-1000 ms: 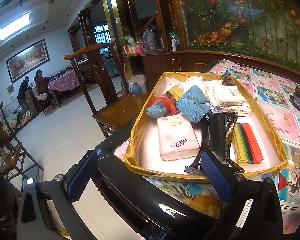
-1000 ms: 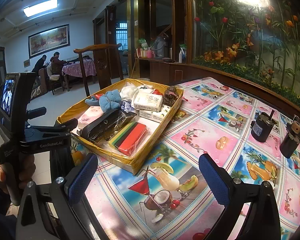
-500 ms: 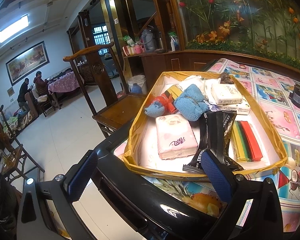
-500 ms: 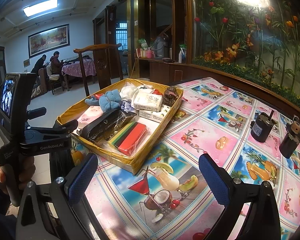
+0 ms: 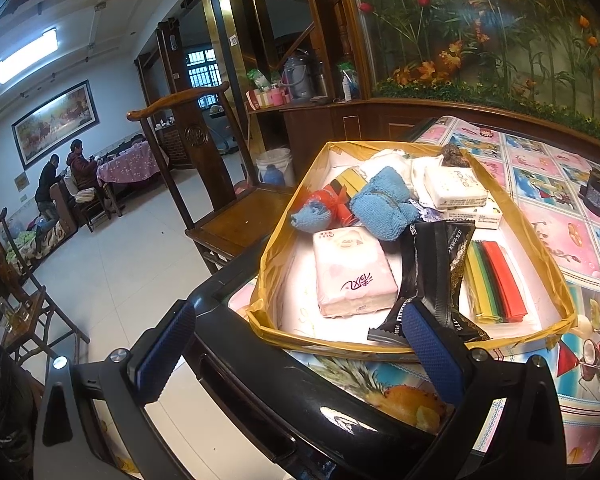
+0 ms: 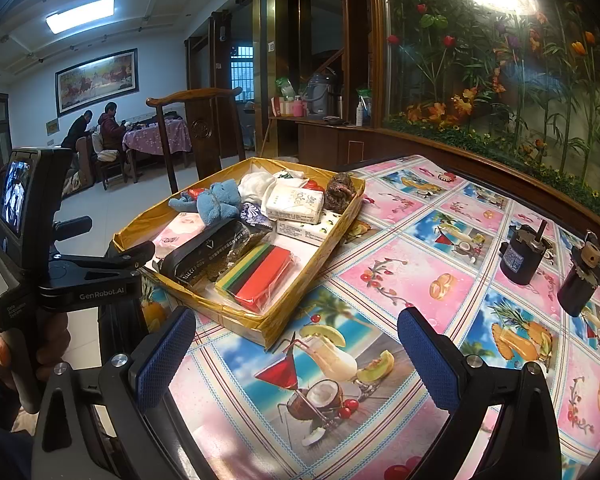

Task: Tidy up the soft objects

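Big wood-panelled dining room, and the table (image 6: pixel 420 264) had one of those loud fruit-and-cocktail plastic cloths on it. Near the table's corner sat a shallow yellow tray (image 5: pixel 556 280) stuffed with soft stuff. Biggest thing in it was the pink tissue pack (image 5: pixel 352 276), lying flat near the front edge; it looked light and squishy, so probably best pinched across its short sides where the wrap wouldn't slip. Just beside it lay some black foil packets (image 5: pixel 432 272), likely crinkly and slick, better taken by a sealed end. Next to those was a flat bundle of coloured strips (image 5: pixel 494 280) in clear plastic. Behind the pink pack sat the blue plush toy (image 5: pixel 384 208), floppy and forgiving, grab-anywhere really. A white tissue pack (image 5: pixel 454 188) was stacked further back.

The left gripper (image 5: pixel 300 344) hung at the tray's near edge, spread wide, holding nothing. The right gripper (image 6: pixel 296 360) hovered over bare cloth, also spread and empty, well apart from the tray.
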`<state>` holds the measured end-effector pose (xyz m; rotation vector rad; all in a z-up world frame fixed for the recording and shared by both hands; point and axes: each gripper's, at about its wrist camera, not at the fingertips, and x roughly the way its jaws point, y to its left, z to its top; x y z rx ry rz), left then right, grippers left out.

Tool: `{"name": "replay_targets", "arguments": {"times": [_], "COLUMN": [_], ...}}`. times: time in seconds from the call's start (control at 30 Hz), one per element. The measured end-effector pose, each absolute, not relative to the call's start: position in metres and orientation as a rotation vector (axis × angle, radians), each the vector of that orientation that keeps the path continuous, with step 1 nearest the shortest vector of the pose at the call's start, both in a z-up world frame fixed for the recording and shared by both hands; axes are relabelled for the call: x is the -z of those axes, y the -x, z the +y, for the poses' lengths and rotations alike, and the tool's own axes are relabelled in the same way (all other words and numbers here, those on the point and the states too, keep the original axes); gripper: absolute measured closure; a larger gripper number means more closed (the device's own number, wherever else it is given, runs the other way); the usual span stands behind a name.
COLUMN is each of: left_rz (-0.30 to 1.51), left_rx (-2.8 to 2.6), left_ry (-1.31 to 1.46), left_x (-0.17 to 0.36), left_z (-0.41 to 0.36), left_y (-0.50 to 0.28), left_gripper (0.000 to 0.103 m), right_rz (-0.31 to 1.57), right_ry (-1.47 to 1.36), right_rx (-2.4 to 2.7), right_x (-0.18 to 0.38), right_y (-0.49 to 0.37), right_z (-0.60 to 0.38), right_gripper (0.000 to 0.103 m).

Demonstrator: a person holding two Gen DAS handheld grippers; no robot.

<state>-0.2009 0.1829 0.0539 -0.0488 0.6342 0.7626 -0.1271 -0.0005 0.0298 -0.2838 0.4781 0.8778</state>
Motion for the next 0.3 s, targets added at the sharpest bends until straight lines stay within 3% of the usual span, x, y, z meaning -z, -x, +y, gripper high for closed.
{"name": "replay_targets", "arguments": {"times": [0.3], "left_rz": [0.658], "left_rx": [-0.764], "left_ry": [0.066], "left_x": [-0.0478], "left_z": [0.1834], "left_y": [0.2087], "left_gripper": [0.000], "right_rz": [0.477], "right_ry": [0.279], "right_rx": [-0.870], "right_x": [-0.0327], "right_y": [0.1235], "right_z": [-0.0014], "right_gripper": [0.001]}}
